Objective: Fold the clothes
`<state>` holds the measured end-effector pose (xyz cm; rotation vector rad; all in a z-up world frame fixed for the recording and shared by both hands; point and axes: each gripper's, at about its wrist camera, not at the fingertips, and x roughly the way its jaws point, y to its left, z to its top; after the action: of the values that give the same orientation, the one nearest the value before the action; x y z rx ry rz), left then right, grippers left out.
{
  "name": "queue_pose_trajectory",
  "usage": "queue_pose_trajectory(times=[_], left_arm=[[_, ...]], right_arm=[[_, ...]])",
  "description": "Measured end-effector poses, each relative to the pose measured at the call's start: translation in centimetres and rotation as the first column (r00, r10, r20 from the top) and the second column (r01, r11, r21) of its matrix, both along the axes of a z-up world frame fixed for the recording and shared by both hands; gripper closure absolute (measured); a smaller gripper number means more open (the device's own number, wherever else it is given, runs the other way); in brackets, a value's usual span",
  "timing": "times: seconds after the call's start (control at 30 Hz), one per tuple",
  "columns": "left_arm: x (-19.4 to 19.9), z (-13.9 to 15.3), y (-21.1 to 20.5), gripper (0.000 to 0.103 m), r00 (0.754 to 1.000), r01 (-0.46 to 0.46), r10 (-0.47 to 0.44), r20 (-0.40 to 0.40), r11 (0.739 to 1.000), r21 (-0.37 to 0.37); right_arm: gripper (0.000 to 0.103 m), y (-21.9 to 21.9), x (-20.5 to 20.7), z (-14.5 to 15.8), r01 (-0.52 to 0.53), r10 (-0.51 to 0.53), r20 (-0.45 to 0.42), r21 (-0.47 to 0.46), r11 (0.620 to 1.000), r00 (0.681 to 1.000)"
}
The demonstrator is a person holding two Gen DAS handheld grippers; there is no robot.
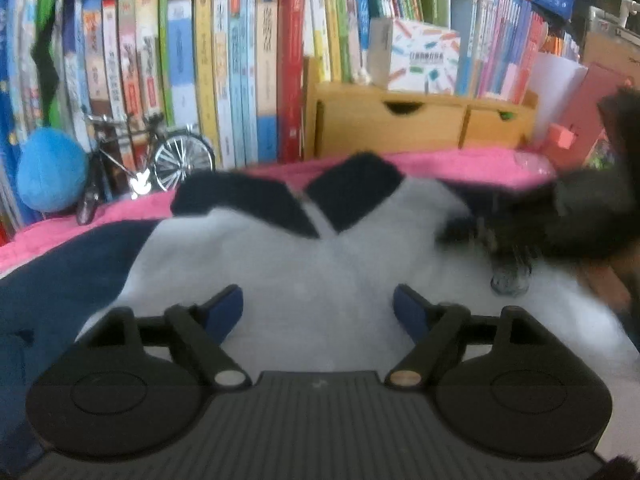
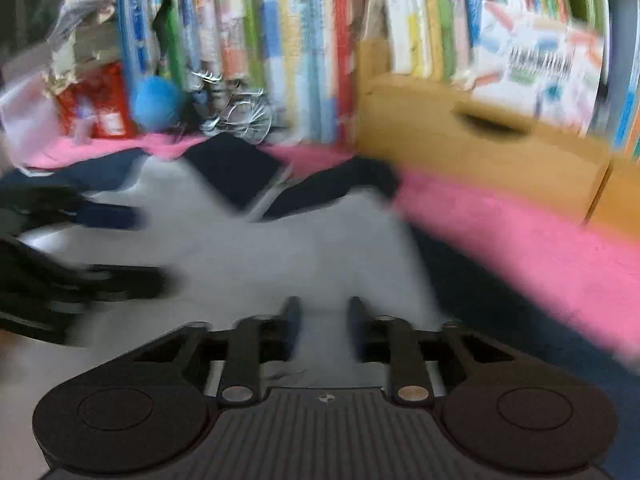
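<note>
Print on book spines (image 1: 224, 60) and on white box (image 1: 424, 58) atop wooden drawer unit (image 1: 420, 124) too blurred to read. No legible text, label, brand or number anywhere.

**Grey shirt with navy collar, spread flat**

The shirt (image 1: 312, 264) is pale grey across the body, with a dark navy collar (image 1: 352, 196) whose two flaps open in a V and point away from the cameras. A navy sleeve (image 1: 68, 276) runs off to the left side in the left wrist view. The garment lies flat and face up. In the right wrist view it is motion-blurred.
</note>
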<state>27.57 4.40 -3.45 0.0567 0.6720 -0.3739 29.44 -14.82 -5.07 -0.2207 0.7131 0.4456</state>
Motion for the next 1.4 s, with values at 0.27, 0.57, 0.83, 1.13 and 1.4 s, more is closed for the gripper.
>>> queue_pose_trajectory(times=[0.27, 0.57, 0.83, 1.13, 1.4], left_arm=[[-3.6, 4.0, 4.3, 0.026, 0.999, -0.008, 0.018, 0.036, 0.961, -0.277], [-7.4, 1.7, 4.8, 0.026, 0.979, -0.199, 0.201, 0.041, 0.979, -0.048], [-7.5, -0.2, 7.8, 0.023, 0.921, -0.389, 0.387, 0.039, 0.915, 0.109], [-13.0, 2.3, 8.9, 0.027, 0.896, -0.441, 0.43, 0.112, 0.889, 0.122], [-23.3, 5.3, 5.1, 0.024, 0.948, -0.266, 0.258, 0.188, 0.964, 0.018]], right_arm=[[0.068, -10.5, 4.4, 0.1, 0.552, -0.531, 0.156, -0.158, 0.819, 0.833], [0.052, -4.7, -6.5, 4.1, 0.063, -0.056, -0.036, 0.24, 0.969, 0.998], [0.056, -5.3, -8.1, 0.4, 0.064, -0.058, -0.069, 0.074, 0.995, 0.996], [0.053, -15.0, -13.7, 2.7, 0.498, -0.467, 0.23, -0.102, 0.861, 0.854], [0.027, -9.0, -28.2, 7.1, 0.205, -0.161, 0.44, -0.053, 0.977, 0.884]])
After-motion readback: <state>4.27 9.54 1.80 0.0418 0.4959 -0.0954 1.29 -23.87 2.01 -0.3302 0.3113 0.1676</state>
